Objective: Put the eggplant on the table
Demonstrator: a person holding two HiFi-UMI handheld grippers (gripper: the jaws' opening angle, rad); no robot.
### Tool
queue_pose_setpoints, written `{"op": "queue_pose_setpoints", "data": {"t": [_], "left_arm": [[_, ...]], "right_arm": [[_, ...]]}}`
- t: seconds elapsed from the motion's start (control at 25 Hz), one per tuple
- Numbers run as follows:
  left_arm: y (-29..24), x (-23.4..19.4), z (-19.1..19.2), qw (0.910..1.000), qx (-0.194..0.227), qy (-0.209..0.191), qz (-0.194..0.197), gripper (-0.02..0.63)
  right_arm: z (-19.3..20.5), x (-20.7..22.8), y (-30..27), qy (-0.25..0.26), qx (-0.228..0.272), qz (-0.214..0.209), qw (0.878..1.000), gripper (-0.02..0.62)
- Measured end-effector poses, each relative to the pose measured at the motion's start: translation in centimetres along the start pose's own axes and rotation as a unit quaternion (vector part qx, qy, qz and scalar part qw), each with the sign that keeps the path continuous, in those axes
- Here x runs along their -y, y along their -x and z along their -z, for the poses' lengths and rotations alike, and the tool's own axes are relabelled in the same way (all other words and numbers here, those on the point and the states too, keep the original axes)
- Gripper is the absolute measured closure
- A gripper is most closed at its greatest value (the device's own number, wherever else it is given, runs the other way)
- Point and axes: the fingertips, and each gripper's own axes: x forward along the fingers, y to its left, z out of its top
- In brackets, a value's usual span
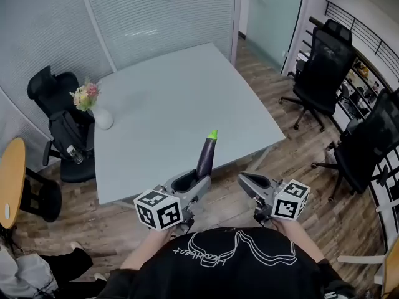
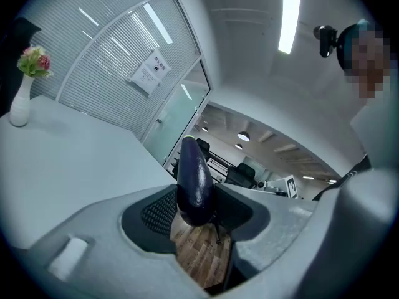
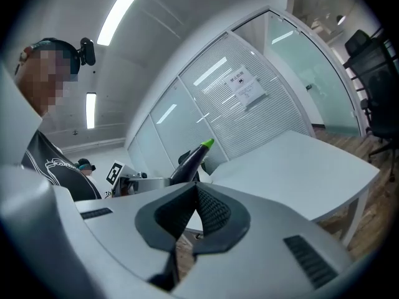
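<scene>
A dark purple eggplant with a green tip stands upright in my left gripper, whose pads press on its lower end. In the left gripper view the eggplant fills the gap between the jaws. It hangs just over the near edge of the pale grey table. My right gripper is beside it to the right, over the wooden floor, jaws together and empty. From the right gripper view I see the eggplant and the closed right gripper.
A white vase with flowers stands at the table's left edge. Black office chairs sit left of the table and more chairs to the right. A round wooden table is at far left.
</scene>
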Motion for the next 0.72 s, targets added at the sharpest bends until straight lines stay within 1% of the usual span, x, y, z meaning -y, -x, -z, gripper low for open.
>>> {"op": "queue_pose_setpoints", "data": {"t": [0.2, 0.32, 0.48, 0.6, 0.72], "left_arm": [[-0.7, -2.2, -0.6, 1.0000, 0.000, 0.000, -0.007, 0.410], [-1.4, -2.9, -0.9, 0.9998, -0.005, -0.011, -0.015, 0.410], [-2.3, -3.9, -0.7, 0.9994, -0.013, -0.010, -0.029, 0.410], [-2.8, -4.9, -0.8, 0.9989, -0.017, -0.010, -0.042, 0.410], [-3.5, -6.2, -0.9, 0.9983, -0.021, 0.001, -0.055, 0.410]], "right_arm": [[0.1, 1.5, -1.7, -0.004, -0.010, 0.007, 1.000, 0.586], [-0.3, 2.5, -2.3, -0.010, -0.005, 0.003, 1.000, 0.586], [-0.1, 3.9, -3.2, -0.017, -0.010, -0.005, 1.000, 0.586], [-0.3, 4.7, -4.2, -0.024, -0.011, -0.021, 0.999, 0.586], [-0.7, 5.7, -5.3, -0.028, -0.013, -0.032, 0.999, 0.586]]}}
